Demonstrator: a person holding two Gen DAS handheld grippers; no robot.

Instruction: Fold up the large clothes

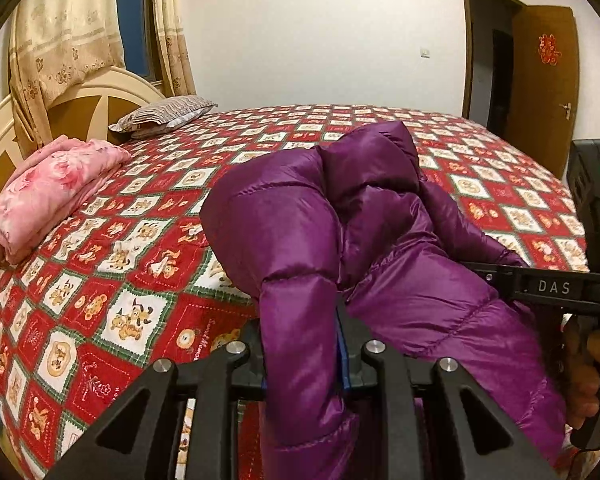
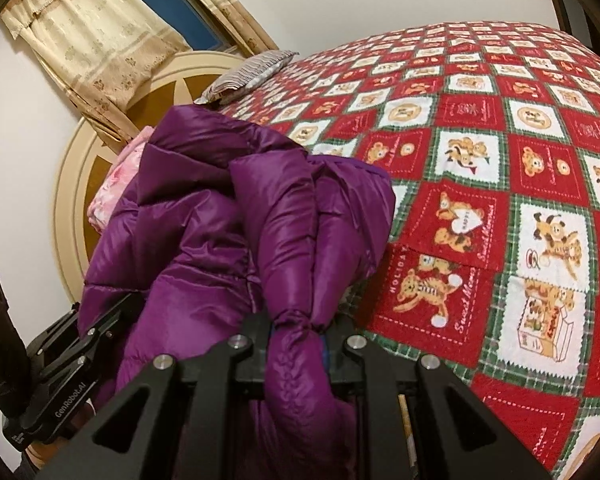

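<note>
Both tongs pinch the purple puffer jacket (image 1: 340,220): the left gripper (image 1: 300,344) and the right gripper (image 2: 296,336) hold bunched folds above the bed's (image 1: 120,280) near edge.

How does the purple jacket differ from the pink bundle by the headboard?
The purple jacket is shiny, quilted and plain; the pink bundle is matte with a floral print. The jacket is bunched up, pinched by the left gripper and right gripper; the bundle lies folded and untouched. Both are over the red bedspread.
</note>
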